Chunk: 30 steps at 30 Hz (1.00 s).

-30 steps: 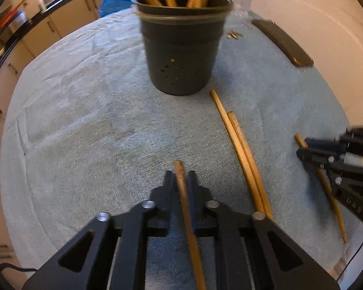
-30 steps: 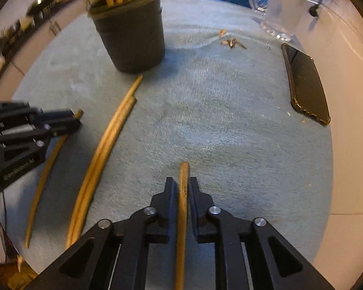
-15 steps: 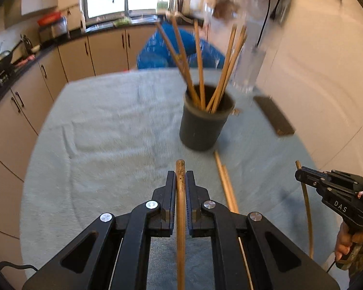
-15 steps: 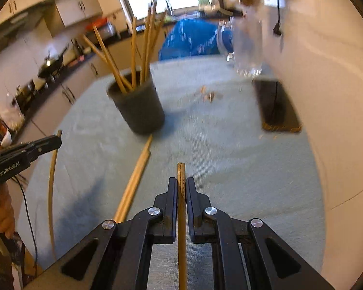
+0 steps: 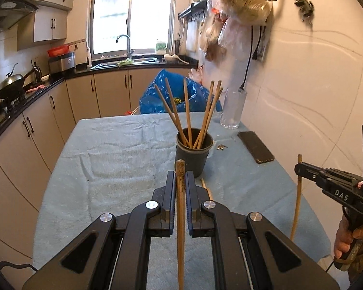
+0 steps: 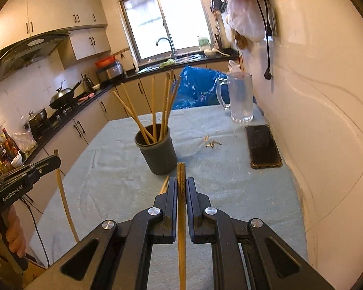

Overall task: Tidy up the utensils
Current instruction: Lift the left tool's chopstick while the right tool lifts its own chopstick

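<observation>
A dark round cup with several wooden chopsticks upright in it stands mid-table on the blue-grey cloth; it also shows in the right wrist view. My left gripper is shut on a wooden chopstick, held raised, just short of the cup. My right gripper is shut on another chopstick, raised near the cup. Each gripper shows in the other's view, its chopstick hanging down: right, left. Two more chopsticks lie on the cloth by the cup, mostly hidden.
A black phone lies at the right by the wall. A glass mug stands at the far right corner. Small scraps lie between cup and phone. A blue bag sits behind the table. Kitchen counters run along the left.
Both grippers have lifted their chopsticks off the cloth and tilted up from looking down at the table to looking level across it. Both stay shut on their chopsticks.
</observation>
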Each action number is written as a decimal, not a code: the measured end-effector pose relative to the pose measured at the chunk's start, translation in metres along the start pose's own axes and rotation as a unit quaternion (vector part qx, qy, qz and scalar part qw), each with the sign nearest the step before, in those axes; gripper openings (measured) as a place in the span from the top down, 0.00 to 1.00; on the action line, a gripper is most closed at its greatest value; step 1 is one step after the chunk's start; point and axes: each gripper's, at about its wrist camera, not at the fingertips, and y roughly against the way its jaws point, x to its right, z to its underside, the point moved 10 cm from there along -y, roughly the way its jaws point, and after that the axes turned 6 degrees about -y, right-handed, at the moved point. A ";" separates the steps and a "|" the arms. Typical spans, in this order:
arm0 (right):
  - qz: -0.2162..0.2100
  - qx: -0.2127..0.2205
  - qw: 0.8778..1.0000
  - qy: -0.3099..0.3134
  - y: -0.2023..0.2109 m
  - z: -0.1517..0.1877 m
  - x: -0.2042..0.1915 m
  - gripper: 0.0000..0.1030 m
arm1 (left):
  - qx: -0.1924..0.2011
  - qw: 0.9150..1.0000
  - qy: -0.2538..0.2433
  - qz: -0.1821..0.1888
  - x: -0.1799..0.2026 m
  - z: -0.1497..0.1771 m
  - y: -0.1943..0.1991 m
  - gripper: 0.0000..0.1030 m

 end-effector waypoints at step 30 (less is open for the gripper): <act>-0.010 0.073 0.996 0.049 0.030 -0.030 -0.043 0.93 | 0.040 0.997 0.002 -0.072 -0.028 -0.029 0.032 0.93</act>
